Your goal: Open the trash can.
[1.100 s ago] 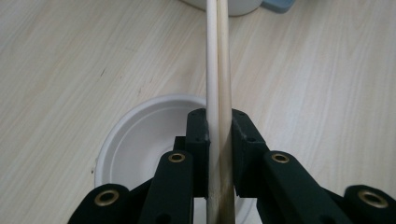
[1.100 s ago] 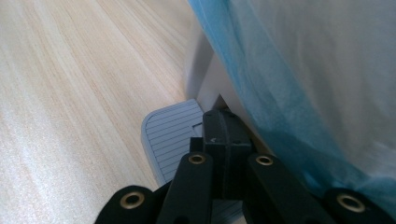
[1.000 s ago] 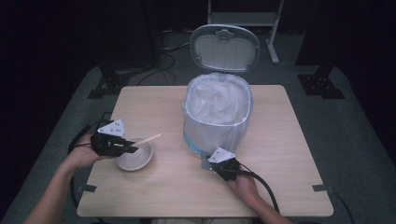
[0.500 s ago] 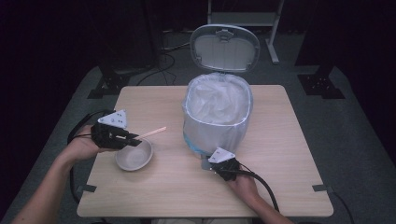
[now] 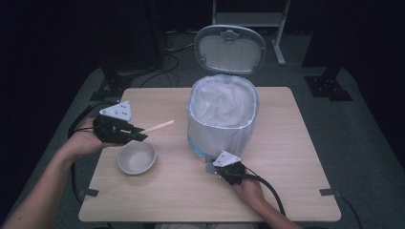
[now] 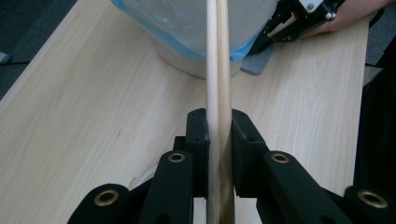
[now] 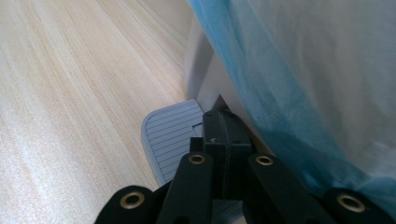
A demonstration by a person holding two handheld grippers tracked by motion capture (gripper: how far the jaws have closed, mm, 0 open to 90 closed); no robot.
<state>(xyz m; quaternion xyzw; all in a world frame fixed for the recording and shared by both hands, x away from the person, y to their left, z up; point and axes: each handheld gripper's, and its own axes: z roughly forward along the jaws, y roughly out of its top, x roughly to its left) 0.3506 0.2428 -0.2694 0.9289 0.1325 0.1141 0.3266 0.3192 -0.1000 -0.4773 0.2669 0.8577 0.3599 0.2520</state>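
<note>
A pair of wooden chopsticks (image 5: pixel 160 126) sticks out to the right from my left gripper (image 5: pixel 138 135), which is shut on them above and left of an empty beige bowl (image 5: pixel 137 157). In the left gripper view the chopsticks (image 6: pixel 217 70) run straight up between the pads (image 6: pixel 198 135) toward the bin. A white pedal bin (image 5: pixel 222 119) with a blue-edged liner stands mid-table, and its lid (image 5: pixel 230 47) is raised. My right gripper (image 5: pixel 215 168) is shut, with its tips resting on the bin's grey pedal (image 7: pixel 168 130) right beside the liner (image 7: pixel 303 70).
The light wooden table (image 5: pixel 286 143) has bare room to the right of the bin and along its front edge. Cables trail from both grippers off the table's near side. Dark floor and stand legs surround the table.
My left gripper has risen with the chopsticks, up and slightly left off the bowl, which now lies uncovered. The right gripper and the bin lid have not moved.
</note>
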